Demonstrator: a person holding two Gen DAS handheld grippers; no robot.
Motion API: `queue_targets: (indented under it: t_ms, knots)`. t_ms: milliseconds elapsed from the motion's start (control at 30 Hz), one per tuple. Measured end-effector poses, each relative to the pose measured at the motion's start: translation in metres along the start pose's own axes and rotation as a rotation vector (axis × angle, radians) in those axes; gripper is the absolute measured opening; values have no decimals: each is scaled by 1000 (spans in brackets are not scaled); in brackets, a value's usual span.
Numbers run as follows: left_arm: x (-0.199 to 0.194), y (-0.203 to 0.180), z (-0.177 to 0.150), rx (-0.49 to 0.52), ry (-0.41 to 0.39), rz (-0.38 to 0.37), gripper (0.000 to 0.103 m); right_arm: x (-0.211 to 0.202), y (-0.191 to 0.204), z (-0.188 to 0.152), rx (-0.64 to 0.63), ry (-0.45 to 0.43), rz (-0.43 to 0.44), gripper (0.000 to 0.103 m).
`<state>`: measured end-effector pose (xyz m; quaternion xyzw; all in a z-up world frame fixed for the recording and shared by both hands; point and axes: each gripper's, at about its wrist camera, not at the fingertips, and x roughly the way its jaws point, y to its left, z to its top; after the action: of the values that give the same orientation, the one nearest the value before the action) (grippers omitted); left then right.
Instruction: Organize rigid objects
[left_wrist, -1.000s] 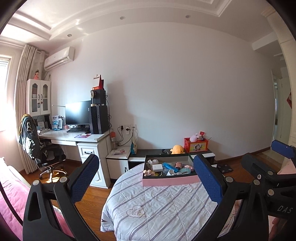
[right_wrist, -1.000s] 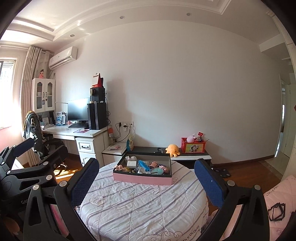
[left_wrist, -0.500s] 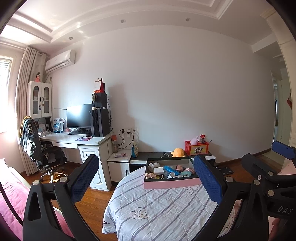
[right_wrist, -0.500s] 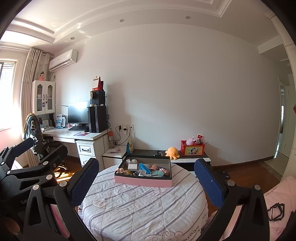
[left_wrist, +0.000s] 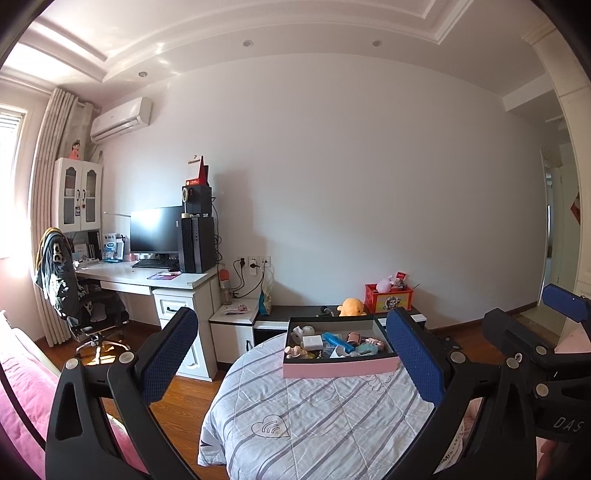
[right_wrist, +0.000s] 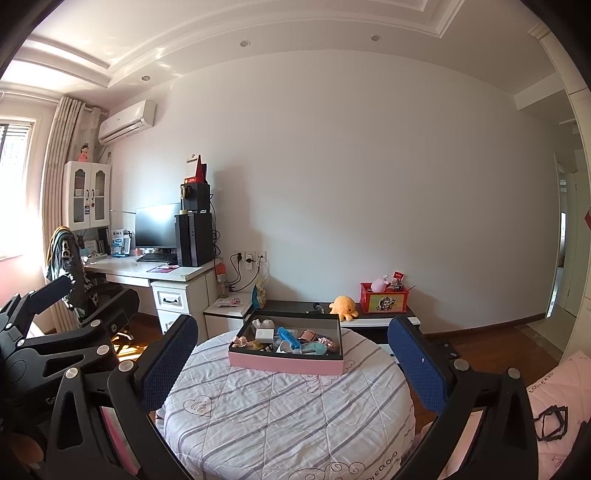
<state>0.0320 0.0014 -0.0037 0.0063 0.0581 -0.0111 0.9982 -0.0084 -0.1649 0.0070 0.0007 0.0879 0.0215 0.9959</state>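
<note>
A pink box (left_wrist: 338, 367) with a dark inside holds several small rigid items: a white block (left_wrist: 312, 342), a blue piece (left_wrist: 334, 339) and pink pieces. It sits at the far side of a round table under a striped quilted cloth (left_wrist: 314, 417). It also shows in the right wrist view (right_wrist: 286, 363). My left gripper (left_wrist: 291, 354) is open and empty, held well short of the box. My right gripper (right_wrist: 291, 360) is open and empty, also short of the box. Each gripper shows at the edge of the other's view.
A white desk (left_wrist: 147, 278) with a monitor and computer tower stands at the left, with an office chair (left_wrist: 74, 295). A low cabinet (right_wrist: 351, 314) behind the table carries an orange plush and a red box. Pink bedding (left_wrist: 22, 398) lies at the left.
Both grippers have risen and drawn back a little; the table and box sit lower and smaller in the views. Both stay open and empty.
</note>
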Motion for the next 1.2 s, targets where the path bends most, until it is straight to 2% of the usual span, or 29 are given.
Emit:
queue_targets:
  t_ms: [233, 1200]
  knots:
    - [1, -2, 0, -5, -9, 7, 103, -5, -1, -1, 8, -28, -26, 103]
    - [3, -2, -9, 8, -23, 19, 103, -2, 1, -1, 10, -9, -40, 103]
